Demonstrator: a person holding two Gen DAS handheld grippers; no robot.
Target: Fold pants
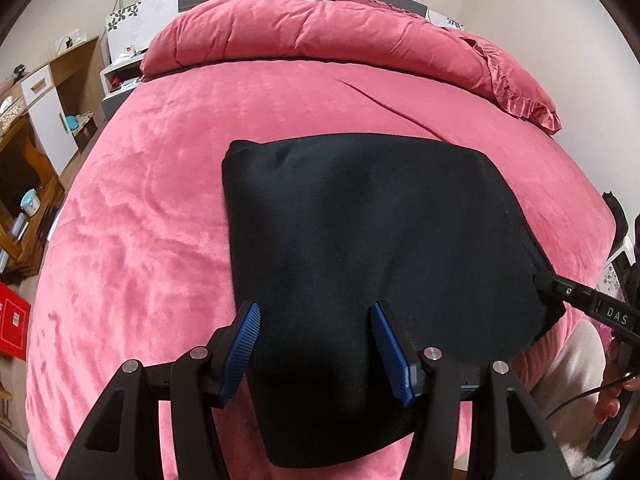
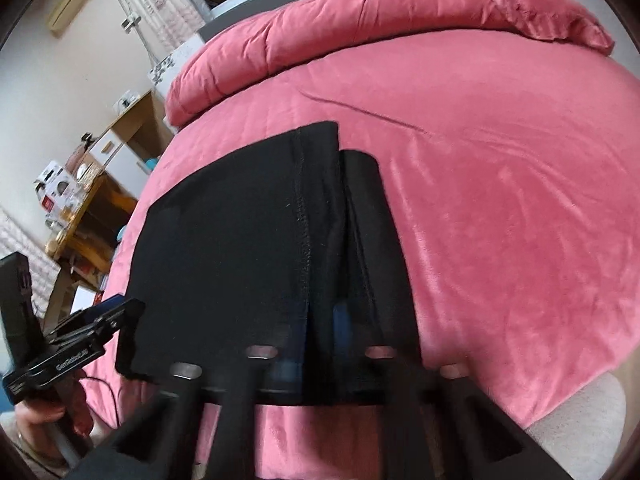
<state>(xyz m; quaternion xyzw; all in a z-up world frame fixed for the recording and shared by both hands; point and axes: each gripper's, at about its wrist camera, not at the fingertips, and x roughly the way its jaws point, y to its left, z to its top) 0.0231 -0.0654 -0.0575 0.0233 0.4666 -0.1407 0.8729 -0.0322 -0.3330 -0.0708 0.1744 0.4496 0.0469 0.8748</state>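
The black pants lie folded into a compact block on the pink bed. My left gripper is open, its blue pads spread just above the near edge of the pants, holding nothing. My right gripper enters from the right and is shut on the right near corner of the pants. In the right wrist view the pants drape over the right gripper, whose fingers are mostly hidden in the cloth. The left gripper shows at the left edge of the pants.
A rolled pink duvet lies along the head of the bed. Wooden shelves and a white cabinet stand to the left of the bed. A red box sits on the floor at left.
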